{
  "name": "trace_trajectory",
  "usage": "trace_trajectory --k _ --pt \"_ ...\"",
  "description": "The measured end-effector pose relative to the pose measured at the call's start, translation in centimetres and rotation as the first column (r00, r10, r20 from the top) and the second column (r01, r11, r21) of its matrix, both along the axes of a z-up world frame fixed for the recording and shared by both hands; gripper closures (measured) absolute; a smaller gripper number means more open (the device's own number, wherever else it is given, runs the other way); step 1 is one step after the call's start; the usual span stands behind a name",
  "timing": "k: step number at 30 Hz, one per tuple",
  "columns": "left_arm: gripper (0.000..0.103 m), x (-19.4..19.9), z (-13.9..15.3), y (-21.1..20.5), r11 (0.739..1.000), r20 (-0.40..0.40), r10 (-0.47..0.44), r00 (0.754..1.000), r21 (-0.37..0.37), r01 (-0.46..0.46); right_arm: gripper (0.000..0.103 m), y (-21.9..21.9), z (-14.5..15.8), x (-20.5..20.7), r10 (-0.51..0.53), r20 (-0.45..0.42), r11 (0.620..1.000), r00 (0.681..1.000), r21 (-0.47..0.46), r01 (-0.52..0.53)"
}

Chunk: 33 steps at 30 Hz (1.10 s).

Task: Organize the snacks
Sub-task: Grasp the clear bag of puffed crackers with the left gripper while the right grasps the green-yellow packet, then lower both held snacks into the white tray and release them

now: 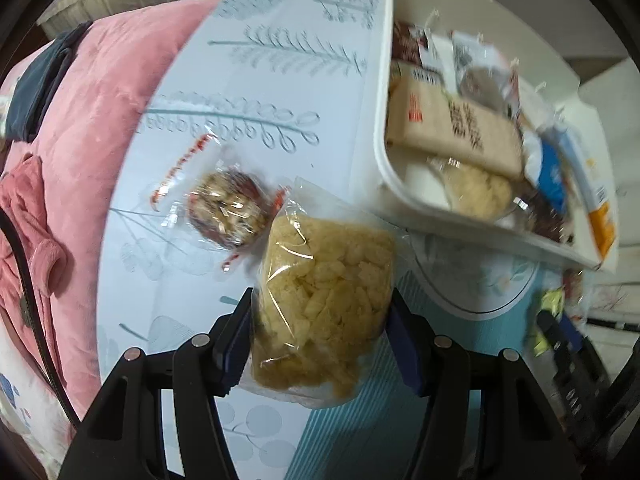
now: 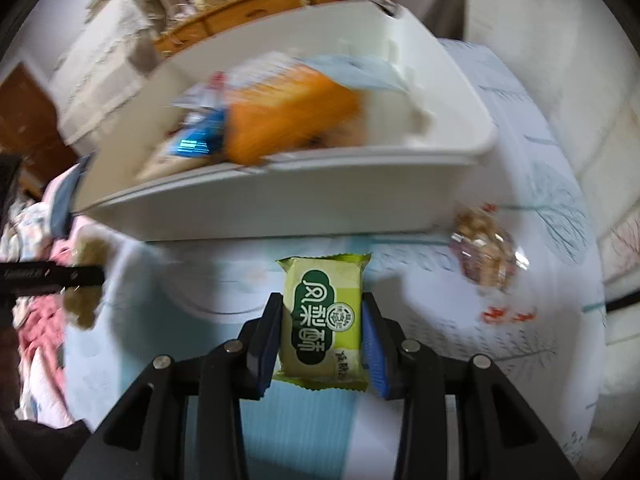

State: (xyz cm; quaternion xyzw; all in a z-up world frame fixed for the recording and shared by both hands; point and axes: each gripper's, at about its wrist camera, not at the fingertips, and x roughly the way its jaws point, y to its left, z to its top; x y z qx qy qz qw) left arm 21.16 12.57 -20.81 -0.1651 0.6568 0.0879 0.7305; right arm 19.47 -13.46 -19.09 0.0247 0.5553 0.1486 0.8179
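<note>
Step in hand, as I judge it: both claws have a snack gripped and off the counter, ready for the carry to the white bin.

Left claw (image 1: 320,312): partly closed, pads pressed on both sides of a clear bag of pale yellow puffed crackers (image 1: 324,292). The bag hangs between the fingers, its lower end past the pads. Pointing down at the counter (image 1: 280,80), which has a pale leaf-print cloth.

Right claw (image 2: 322,328): partly closed on a green-and-yellow wrapped cake (image 2: 324,320), label facing the camera, pads on its two long edges. Grip looks square.

White bin (image 1: 384,128): up and to the right of the left claw, already crowded with a tan packet (image 1: 452,128), a second cracker bag, and blue and orange packs. From the right wrist view the bin sits just beyond the cake, near wall facing the claw; contents are blurred.

Still on the counter: a round nut-topped snack in clear wrap (image 1: 228,210), just beside the cracker bag's upper left corner, near the bin wall in the right view.

Next move, judged: lift each snack over the bin rim, find a gap among the packets, then release. The cracker bag is wide and soft and could snag the rim or crush. Free space in the bin looks limited.
</note>
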Motion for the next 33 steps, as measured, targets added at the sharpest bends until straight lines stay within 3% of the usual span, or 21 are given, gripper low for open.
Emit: trace_trajectory --k 8,13,20,28,30,31,32,33 --pt "0.043 -0.3 4.3 2.2 0.996 0.077 0.086 0.993 -0.002 -0.086 0.065 3.2 4.6 -1.1 0.157 0.156 0.985 0.975 0.050 -0.167" --pt "0.043 0.4 7.4 3.1 0.994 0.156 0.108 0.982 -0.007 -0.108 0.065 4.3 6.7 -0.9 0.205 0.233 0.976 0.951 0.023 -0.216" --pt "0.043 2.2 11.2 2.2 0.997 0.261 0.081 0.962 -0.028 -0.077 0.065 3.1 9.0 0.9 0.173 0.304 0.983 0.937 0.003 -0.183" --pt "0.043 5.7 13.0 -1.3 0.999 0.319 0.001 0.948 -0.034 0.011 0.065 -0.2 11.1 5.0 0.071 0.360 0.997 0.930 -0.026 -0.066" --pt "0.036 6.7 13.3 -2.5 0.998 0.321 -0.036 0.947 -0.034 0.050 0.060 -1.2 11.4 6.0 0.042 0.346 0.999 0.937 -0.021 -0.037" --pt "0.021 6.9 13.5 -3.0 0.998 0.325 -0.046 0.945 -0.033 0.060 0.050 -1.5 11.4 6.4 0.028 0.337 1.000 0.941 -0.020 -0.023" --pt "0.015 7.0 13.6 -3.5 0.998 0.333 -0.052 0.942 -0.026 0.064 0.036 -2.1 11.4 6.7 0.007 0.329 1.000 0.944 -0.018 -0.001" --pt "0.011 7.1 13.9 -3.9 0.998 0.347 -0.053 0.937 -0.019 0.063 0.033 -2.6 11.5 6.9 -0.017 0.327 1.000 0.945 -0.010 0.022"
